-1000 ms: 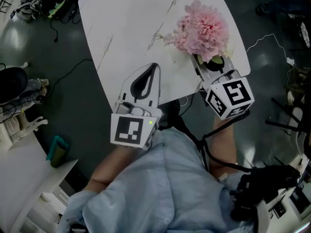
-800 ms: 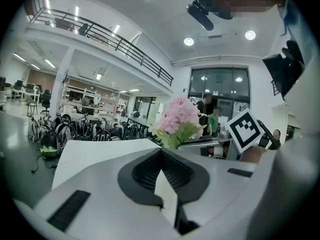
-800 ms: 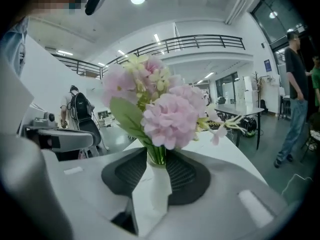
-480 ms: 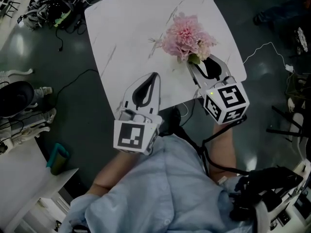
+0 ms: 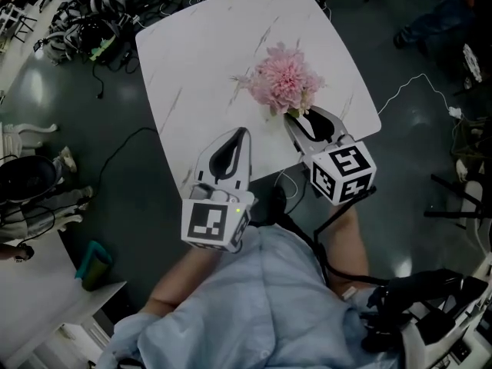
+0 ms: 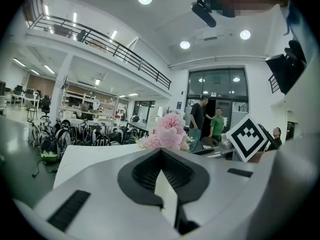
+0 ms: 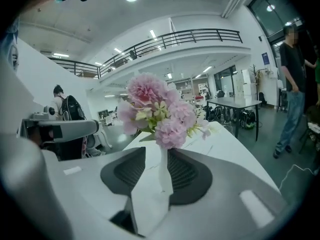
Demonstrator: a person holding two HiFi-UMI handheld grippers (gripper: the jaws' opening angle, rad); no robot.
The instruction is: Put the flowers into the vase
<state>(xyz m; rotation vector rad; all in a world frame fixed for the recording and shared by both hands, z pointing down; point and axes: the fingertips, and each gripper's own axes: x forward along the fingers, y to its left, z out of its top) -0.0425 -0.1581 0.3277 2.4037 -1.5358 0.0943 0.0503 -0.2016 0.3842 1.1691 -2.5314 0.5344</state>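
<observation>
**Flowers standing in the vase, our 2 grippers close by**

We see the pink flowers [image 5: 284,83] upright in a slim white vase [image 7: 163,171] on the marble table [image 5: 200,52], toward its near right side. Our right gripper [image 5: 298,115] sits just beside them. Its jaws have just been opening and stand wide, with the vase in the gap and neither pad pressing on it. Our left gripper [image 5: 242,133] hangs over the table's near edge, jaws closed tip to tip on nothing.
</observation>
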